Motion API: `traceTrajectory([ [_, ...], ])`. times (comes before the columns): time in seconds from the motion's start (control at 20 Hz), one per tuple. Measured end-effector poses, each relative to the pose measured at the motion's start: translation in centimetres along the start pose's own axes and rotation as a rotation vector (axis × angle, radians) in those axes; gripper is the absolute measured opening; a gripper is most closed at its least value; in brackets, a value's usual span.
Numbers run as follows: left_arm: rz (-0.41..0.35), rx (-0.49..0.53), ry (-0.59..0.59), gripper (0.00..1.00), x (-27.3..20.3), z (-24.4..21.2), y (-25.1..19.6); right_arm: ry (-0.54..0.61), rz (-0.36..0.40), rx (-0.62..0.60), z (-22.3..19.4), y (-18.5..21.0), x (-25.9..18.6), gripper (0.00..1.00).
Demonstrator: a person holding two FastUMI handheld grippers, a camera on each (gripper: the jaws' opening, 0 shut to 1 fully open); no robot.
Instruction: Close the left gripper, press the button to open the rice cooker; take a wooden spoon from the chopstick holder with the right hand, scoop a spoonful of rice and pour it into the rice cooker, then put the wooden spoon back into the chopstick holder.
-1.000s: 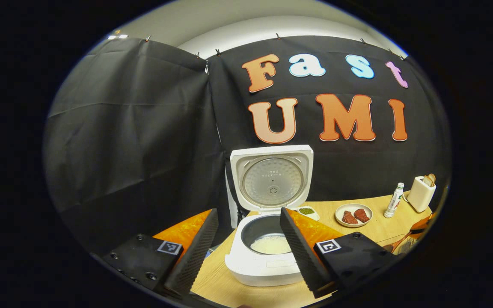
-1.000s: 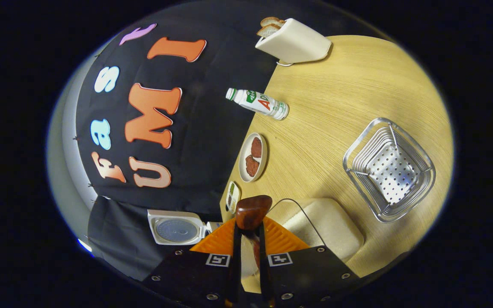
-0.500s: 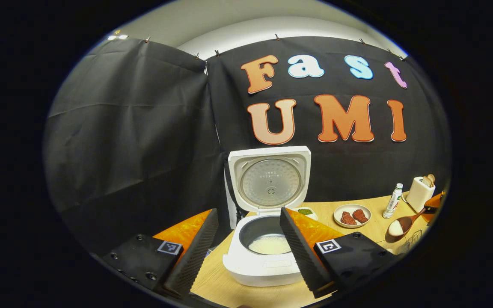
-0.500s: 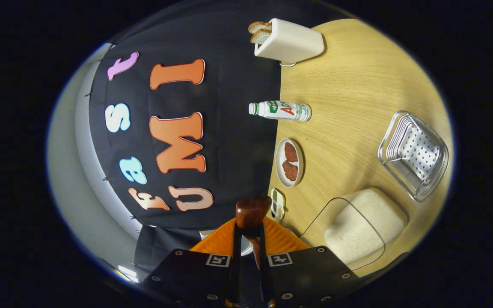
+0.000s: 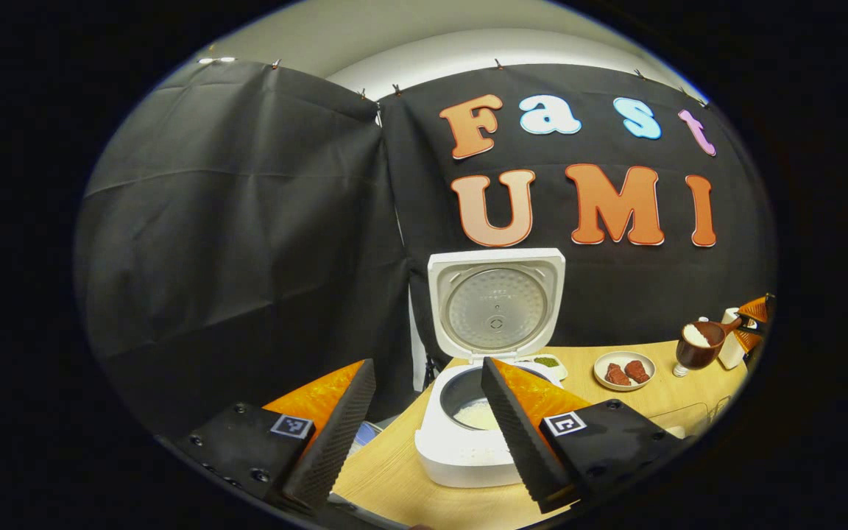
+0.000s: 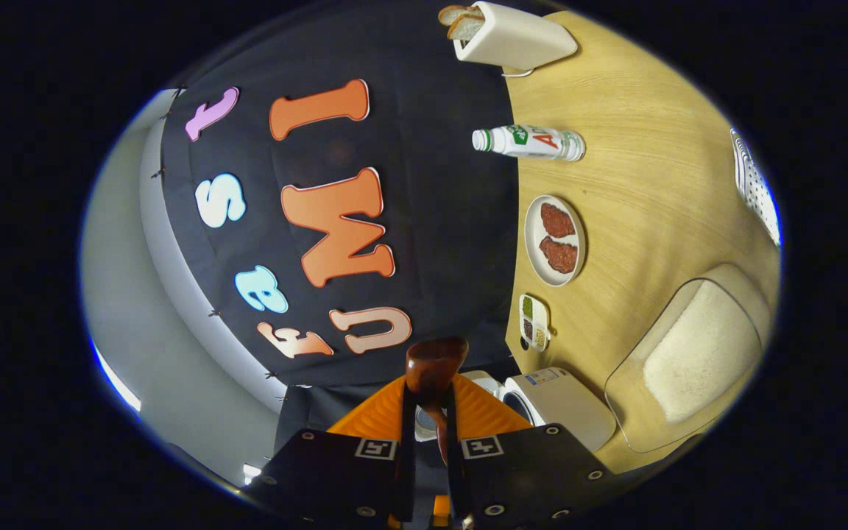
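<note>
The white rice cooker [image 5: 468, 456] stands on the table with its lid [image 5: 496, 305] upright and rice in the pot. My left gripper [image 5: 428, 434] hovers in front of it, open, with nothing between its fingers. At the far right of the left gripper view, my right gripper [image 5: 755, 324] holds the wooden spoon [image 5: 698, 344], heaped with rice, above the table. In the right gripper view, rolled sideways, my right gripper [image 6: 430, 419] is shut on the wooden spoon [image 6: 435, 364]. The rice cooker [image 6: 560, 401] lies just beyond its tips.
A glass dish of rice [image 6: 693, 353] sits beside the cooker. Along the wall stand a small condiment dish [image 6: 533, 322], a plate with two meat pieces [image 6: 556, 239], a bottle [image 6: 531, 142] and a toaster with bread [image 6: 512, 33]. A wire basket [image 6: 755, 188] is at the edge.
My right gripper has lifted the spoon of rice out of the glass dish and carried it up toward the cooker. The cooker has slid rightward in the left gripper view.
</note>
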State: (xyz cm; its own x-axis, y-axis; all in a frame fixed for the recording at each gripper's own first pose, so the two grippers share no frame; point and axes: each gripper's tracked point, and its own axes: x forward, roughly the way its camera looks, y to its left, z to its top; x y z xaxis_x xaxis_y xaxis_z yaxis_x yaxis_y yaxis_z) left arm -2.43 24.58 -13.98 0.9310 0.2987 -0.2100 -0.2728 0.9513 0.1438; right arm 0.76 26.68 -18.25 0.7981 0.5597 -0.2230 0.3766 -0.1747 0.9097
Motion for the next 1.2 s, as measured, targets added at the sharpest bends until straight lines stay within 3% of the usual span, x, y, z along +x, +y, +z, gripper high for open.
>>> traceTrajectory([
  [0.4, 0.072, -0.029, 0.007, 0.94, 0.3, -0.8, 3.5, 0.154, 0.026, 0.053, -7.6, 2.7, 8.0, 0.18],
  [0.7, 0.139, -0.042, 0.016, 0.98, 0.3, -1.4, 6.7, 0.274, -0.029, 0.066, -14.2, 0.6, 14.4, 0.17],
  [1.0, 0.222, -0.062, 0.033, 0.94, 0.2, -2.5, 10.3, 0.333, -0.121, -0.035, -17.6, -2.2, 18.4, 0.18],
  [1.1, 0.239, -0.071, 0.036, 0.98, 0.4, -2.8, 11.0, 0.339, -0.144, -0.101, -18.2, -3.0, 19.1, 0.18],
  [1.2, 0.245, -0.077, 0.037, 0.94, 0.8, -2.9, 11.3, 0.334, -0.174, -0.195, -18.5, -4.1, 20.2, 0.17],
])
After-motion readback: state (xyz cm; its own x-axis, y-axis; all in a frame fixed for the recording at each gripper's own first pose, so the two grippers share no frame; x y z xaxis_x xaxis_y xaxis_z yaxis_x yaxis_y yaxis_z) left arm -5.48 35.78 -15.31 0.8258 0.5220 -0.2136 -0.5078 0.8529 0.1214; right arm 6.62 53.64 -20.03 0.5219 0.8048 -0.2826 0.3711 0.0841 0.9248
